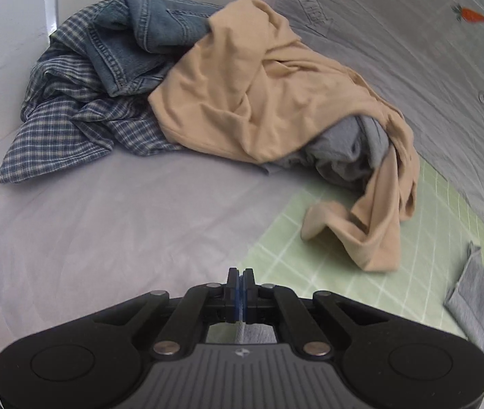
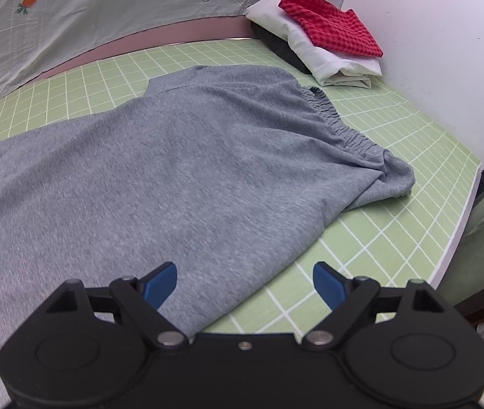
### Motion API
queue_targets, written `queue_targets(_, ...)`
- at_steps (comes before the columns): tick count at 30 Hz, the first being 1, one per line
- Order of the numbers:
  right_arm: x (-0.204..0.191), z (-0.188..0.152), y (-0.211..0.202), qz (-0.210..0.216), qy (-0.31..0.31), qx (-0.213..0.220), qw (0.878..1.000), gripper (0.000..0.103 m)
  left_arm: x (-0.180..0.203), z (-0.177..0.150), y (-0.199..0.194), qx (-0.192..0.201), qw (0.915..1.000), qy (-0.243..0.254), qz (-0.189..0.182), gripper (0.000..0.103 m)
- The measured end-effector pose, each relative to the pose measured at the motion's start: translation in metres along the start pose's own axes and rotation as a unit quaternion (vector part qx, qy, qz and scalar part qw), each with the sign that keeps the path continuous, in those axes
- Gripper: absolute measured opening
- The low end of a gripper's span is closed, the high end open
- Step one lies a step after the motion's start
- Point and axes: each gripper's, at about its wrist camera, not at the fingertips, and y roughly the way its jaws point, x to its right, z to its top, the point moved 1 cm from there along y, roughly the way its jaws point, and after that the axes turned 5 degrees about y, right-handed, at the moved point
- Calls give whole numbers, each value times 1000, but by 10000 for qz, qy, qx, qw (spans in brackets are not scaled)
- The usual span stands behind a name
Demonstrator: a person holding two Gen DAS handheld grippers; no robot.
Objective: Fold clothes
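Note:
Grey sweatpants (image 2: 180, 156) lie spread on the green grid mat (image 2: 395, 211), elastic waistband to the right. My right gripper (image 2: 244, 281) is open just above the pants' near edge, holding nothing. My left gripper (image 1: 240, 281) is shut on a fold of grey fabric (image 1: 242, 332) that shows under its jaws. Another part of the grey garment (image 1: 477, 310) lies at the right of the left wrist view. A pile of unfolded clothes sits beyond: a tan garment (image 1: 269, 102), a checked shirt (image 1: 71, 126), denim (image 1: 139, 41) and a grey piece (image 1: 351, 150).
A stack of folded clothes, red checked (image 2: 330, 27) on white (image 2: 313, 51) on dark, stands at the mat's far right corner by a white wall (image 2: 439, 51). A carrot-print sheet (image 2: 105, 6) hangs behind. The mat's right edge (image 2: 463, 218) drops off.

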Motion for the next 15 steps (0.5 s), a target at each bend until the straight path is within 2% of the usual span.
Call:
queue_targets(5,3,0,-2,128,-54,-33,9999,87,11,-4,1,47,9996,46,266,4)
queue_targets(7,9,3,-3,171,-68,11,9998,87,19,-12,-6,82,9996,77,244,23)
queue_targets(9,17,6,-4,196,-57,85,9998,87,27,-20,-12,117,9996,109,223,36)
queue_targets(13,42,16,5,258,105,145,9995,87,59,-46,-31,170,9992,242,270,54)
queue_targets(15,59,23,14,348,194,134,9991,87,81,-65,-41,115,9994,288,166,57)
